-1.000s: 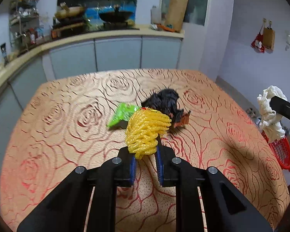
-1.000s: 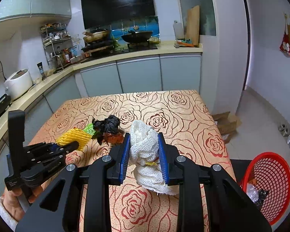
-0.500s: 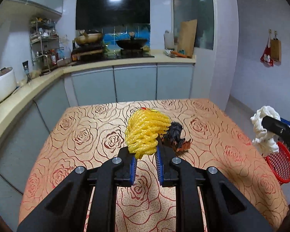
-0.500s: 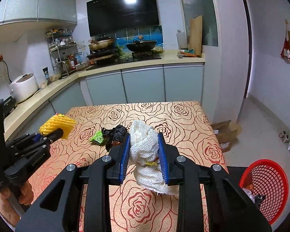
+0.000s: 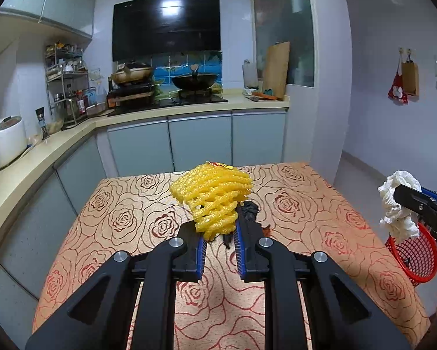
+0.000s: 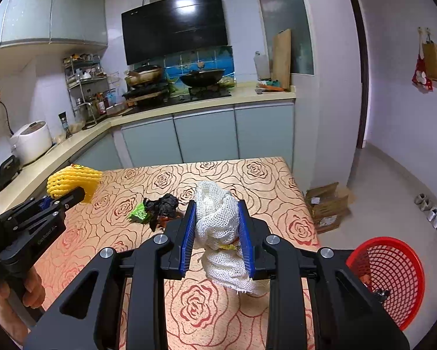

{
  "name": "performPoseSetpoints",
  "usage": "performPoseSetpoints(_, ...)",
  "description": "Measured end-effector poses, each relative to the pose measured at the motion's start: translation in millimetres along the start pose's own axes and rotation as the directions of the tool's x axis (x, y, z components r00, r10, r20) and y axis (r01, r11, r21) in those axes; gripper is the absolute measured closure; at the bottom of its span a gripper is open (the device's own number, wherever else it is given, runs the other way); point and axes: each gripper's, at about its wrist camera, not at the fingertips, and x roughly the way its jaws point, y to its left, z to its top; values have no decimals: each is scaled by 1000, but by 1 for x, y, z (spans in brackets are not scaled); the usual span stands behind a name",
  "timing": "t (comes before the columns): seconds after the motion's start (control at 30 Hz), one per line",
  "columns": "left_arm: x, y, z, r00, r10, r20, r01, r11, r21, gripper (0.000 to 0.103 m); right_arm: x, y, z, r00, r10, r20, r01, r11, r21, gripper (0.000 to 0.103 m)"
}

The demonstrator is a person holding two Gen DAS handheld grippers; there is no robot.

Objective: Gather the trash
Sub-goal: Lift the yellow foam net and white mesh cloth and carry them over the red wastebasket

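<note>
With both grippers loaded, the left gripper (image 5: 218,243) pinching yellow net (image 5: 214,197) and the right gripper (image 6: 217,234) clamping white net (image 6: 220,227) above the table (image 6: 276,186), carry each over the basket (image 6: 393,274) (floor, right) before releasing.

A kitchen with pale lilac walls (image 6: 399,93) and a light tiled floor (image 6: 393,180). The landmark is the black range hood (image 6: 174,26) on the back wall: below it sit a wok (image 6: 202,76) and a pan (image 6: 144,73) on the stove, over grey-blue cabinet doors (image 6: 206,134). Left of the hood stand a metal rack (image 6: 84,87) and a white rice cooker (image 6: 33,141); right of it a wooden cutting board (image 6: 281,58) leans. In front lies the rose-patterned counter (image 6: 262,180), with a cardboard box (image 6: 328,207) on the floor to its right
</note>
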Motion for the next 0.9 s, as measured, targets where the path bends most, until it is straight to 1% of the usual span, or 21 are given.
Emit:
performPoseSetpoints(0.17, -4, -19, 0, 999, -31, 9, 30, 999, 33, 88, -6, -9, -4, 1000, -24, 2, 24, 1000, 16, 76)
performPoseSetpoints(0.5, -5, -72, 3, 990, -137, 20, 133, 985, 112, 88, -22, -41, -6, 995, -98, 14, 97, 994, 58, 76)
performPoseSetpoints(0.63, -3, -97, 4, 981, -194, 14, 190, 972, 138, 88, -32, -62, -9, 990, -141, 20, 139, 987, 81, 76)
performPoseSetpoints(0.77, 0, -129, 2, 967, -256, -7, 253, 952, 170, 88, -43, -85, -14, 981, -195, 22, 192, 976, 106, 76)
performPoseSetpoints(0.9, 5, -166, -2, 944, -327, -32, 326, 922, 207, 88, -56, -115, -21, 966, -257, 13, 253, 957, 146, 76)
